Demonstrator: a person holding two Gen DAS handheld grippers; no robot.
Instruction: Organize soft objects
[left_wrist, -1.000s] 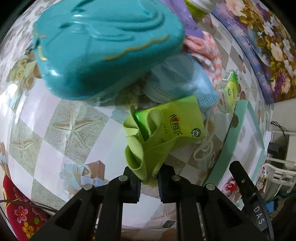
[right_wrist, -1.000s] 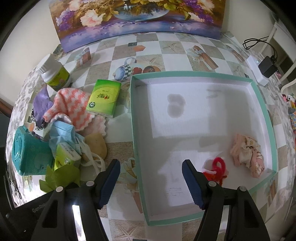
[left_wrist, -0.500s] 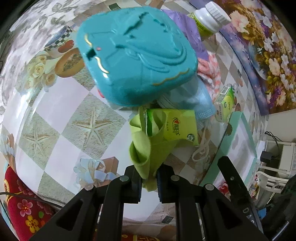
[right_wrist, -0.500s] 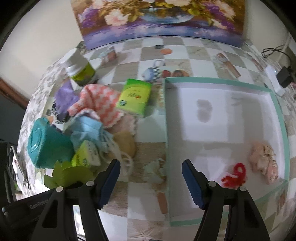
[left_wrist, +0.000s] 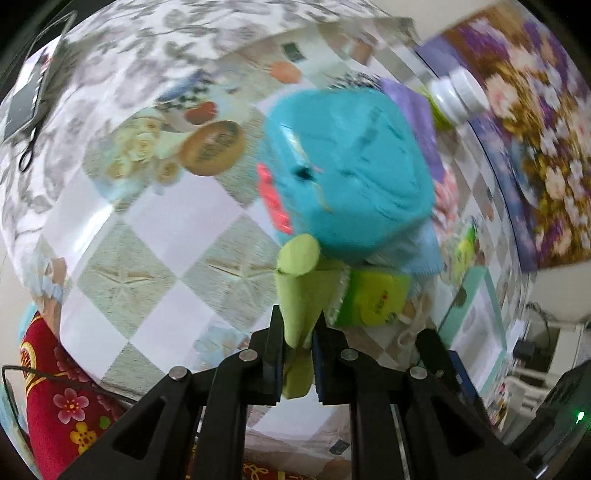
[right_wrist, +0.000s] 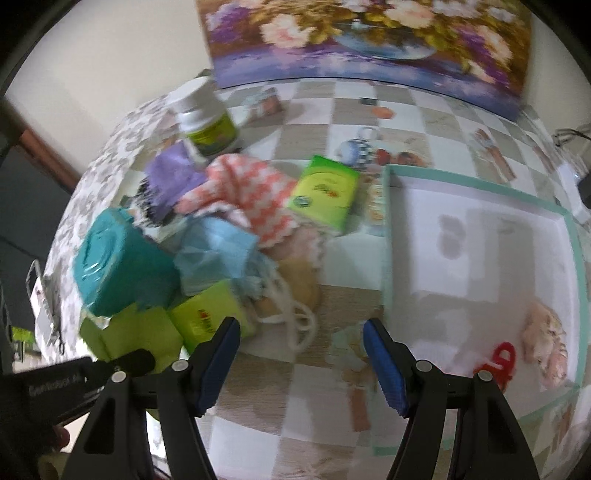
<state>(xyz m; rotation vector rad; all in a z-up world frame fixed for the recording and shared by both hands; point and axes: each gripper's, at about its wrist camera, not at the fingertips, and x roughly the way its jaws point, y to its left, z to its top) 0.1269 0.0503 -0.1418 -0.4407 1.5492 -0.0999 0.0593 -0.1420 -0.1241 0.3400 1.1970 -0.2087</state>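
- Left wrist view: the left gripper (left_wrist: 298, 334) has its fingers closed on a green cloth (left_wrist: 300, 284), pinched low at six o'clock. The cloth drapes limp, so it looks light and soft; a bunched fold is the best hold. A teal case (left_wrist: 351, 166) sits at one o'clock.
- Right wrist view: the right gripper (right_wrist: 301, 356) has its fingers spread wide, empty, above the tabletop (right_wrist: 343, 266). The white tray (right_wrist: 388, 236) lies at three o'clock and the soft pile at ten o'clock.
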